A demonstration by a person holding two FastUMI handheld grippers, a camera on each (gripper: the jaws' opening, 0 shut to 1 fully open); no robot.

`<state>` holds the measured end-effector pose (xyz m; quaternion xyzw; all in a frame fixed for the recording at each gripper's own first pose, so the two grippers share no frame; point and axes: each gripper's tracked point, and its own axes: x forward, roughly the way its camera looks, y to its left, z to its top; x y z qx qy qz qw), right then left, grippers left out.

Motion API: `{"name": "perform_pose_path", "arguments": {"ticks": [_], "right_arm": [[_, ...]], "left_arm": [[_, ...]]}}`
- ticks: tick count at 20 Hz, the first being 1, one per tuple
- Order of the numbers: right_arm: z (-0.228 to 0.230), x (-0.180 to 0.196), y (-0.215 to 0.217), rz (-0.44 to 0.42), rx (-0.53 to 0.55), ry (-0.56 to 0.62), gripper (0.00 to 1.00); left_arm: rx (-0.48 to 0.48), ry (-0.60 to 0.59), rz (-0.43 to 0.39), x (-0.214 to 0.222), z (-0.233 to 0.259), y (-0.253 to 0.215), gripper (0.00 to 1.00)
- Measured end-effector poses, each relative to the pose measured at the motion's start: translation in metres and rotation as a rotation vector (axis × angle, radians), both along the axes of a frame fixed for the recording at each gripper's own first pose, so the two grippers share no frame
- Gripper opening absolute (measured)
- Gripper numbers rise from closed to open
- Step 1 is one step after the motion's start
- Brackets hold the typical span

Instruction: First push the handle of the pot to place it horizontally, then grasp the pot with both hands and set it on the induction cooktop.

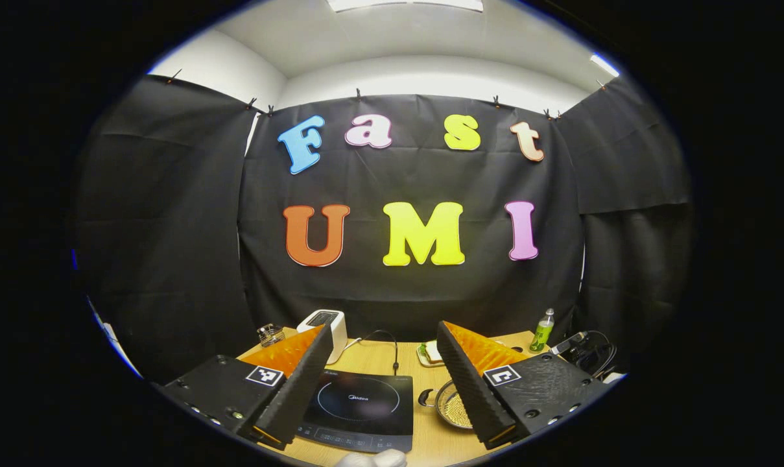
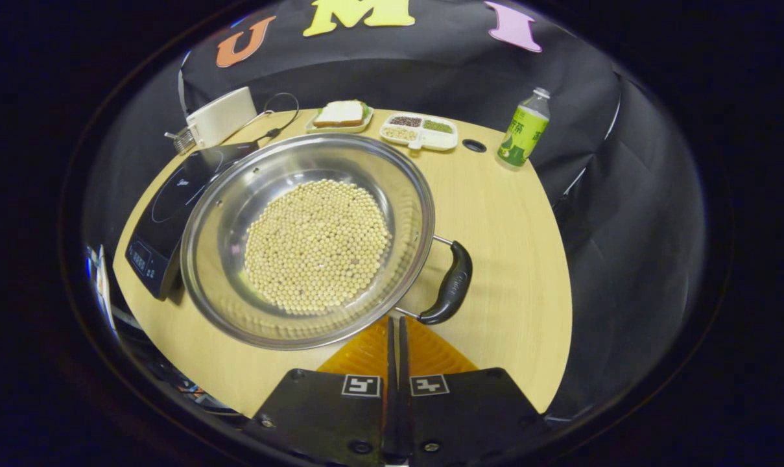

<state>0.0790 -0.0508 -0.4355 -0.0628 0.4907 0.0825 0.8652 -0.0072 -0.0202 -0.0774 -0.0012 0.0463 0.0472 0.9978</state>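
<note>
A steel pot (image 2: 229, 214) with pale beans (image 2: 317, 246) in it stands on the wooden table (image 2: 502, 214), just right of the black induction cooktop (image 2: 171, 201). One black side handle (image 2: 452, 285) points toward the near right. My right gripper (image 2: 395, 322) is shut with nothing held, its tips at the pot's near rim, just left of that handle. In the left gripper view, my left gripper (image 1: 382, 389) stands open above the cooktop (image 1: 366, 402). The pot (image 1: 441, 403) and its other handle (image 1: 424, 397) peek out beside the right finger (image 1: 469, 383).
At the back of the table are a white appliance (image 2: 222, 117) with a cable, a sandwich plate (image 2: 340, 115), a compartment tray (image 2: 419, 131) and a green bottle (image 2: 523, 130). A small wire basket (image 1: 270, 334) sits at far left, cables (image 1: 586, 347) at far right.
</note>
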Motion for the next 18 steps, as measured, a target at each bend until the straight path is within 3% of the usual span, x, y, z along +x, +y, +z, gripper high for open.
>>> {"name": "perform_pose_path", "arguments": {"ticks": [10,18], "right_arm": [[0.004,0.037,-0.027,0.088,-0.034,-0.018,0.00],[0.024,0.033,-0.040,0.081,-0.013,-0.105,0.02]], "left_arm": [[0.016,0.028,0.076,0.019,-0.013,-0.027,0.96],[0.024,0.032,0.077,0.035,-0.026,-0.043,0.96]]}}
